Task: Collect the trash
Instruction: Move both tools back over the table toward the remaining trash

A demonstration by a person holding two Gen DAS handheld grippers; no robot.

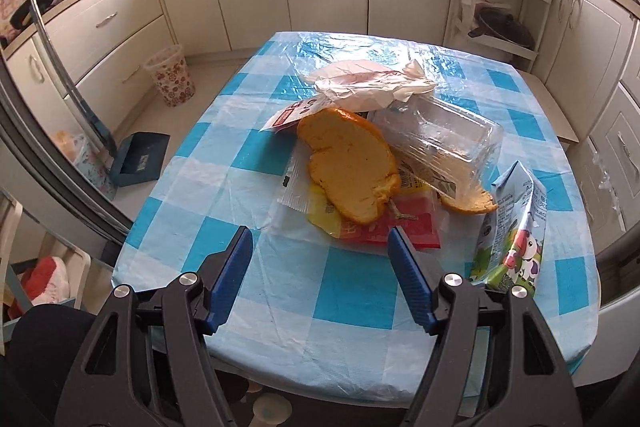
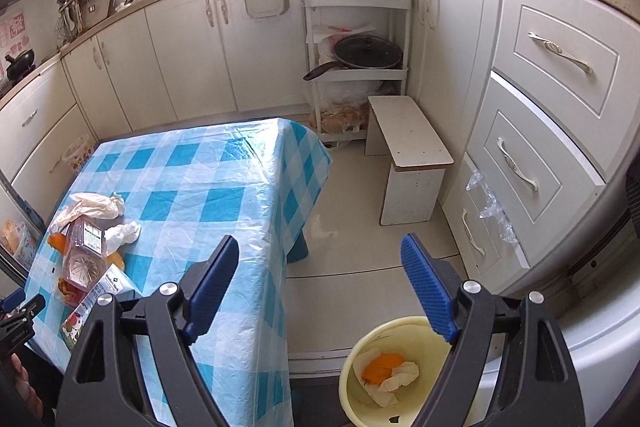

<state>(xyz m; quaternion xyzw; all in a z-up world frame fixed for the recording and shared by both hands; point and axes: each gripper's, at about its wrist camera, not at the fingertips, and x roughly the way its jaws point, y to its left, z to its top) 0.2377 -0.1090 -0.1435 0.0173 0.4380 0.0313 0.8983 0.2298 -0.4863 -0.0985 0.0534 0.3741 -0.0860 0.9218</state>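
Holding my left gripper (image 1: pixel 320 239) low over the near edge of the worktop (image 1: pixel 352 291), I have its blue fingers (image 1: pixel 236 259) spread wide with nothing between them. Just past the tips lies the trash heap on the blue-and-white checked cover: a large orange peel (image 1: pixel 348 163) with its pale inside up, resting on a red and yellow wrapper (image 1: pixel 384 227), and a clear plastic container (image 1: pixel 444 143) leaning against the peel's right side. Behind them sits a crumpled white paper (image 1: pixel 360 83), and a red and white packet (image 1: pixel 288 115) pokes out beside the peel. To the right of my fingers a milk carton (image 1: pixel 512 235) with a cartoon cow stands close to the worktop's edge, apart from the heap. My right gripper (image 2: pixel 324 259) points down beyond the worktop's right side, toward the tiled floor (image 2: pixel 360 211), and its fingers (image 2: pixel 428 291) are also wide apart and empty. Below them, on the floor, is a pale yellow bin (image 2: pixel 360 347) already holding a piece of orange peel (image 2: pixel 380 365) and some crumpled tissue (image 2: pixel 400 379). From this side the heap shows at the far left of the worktop, well away from my right fingers.
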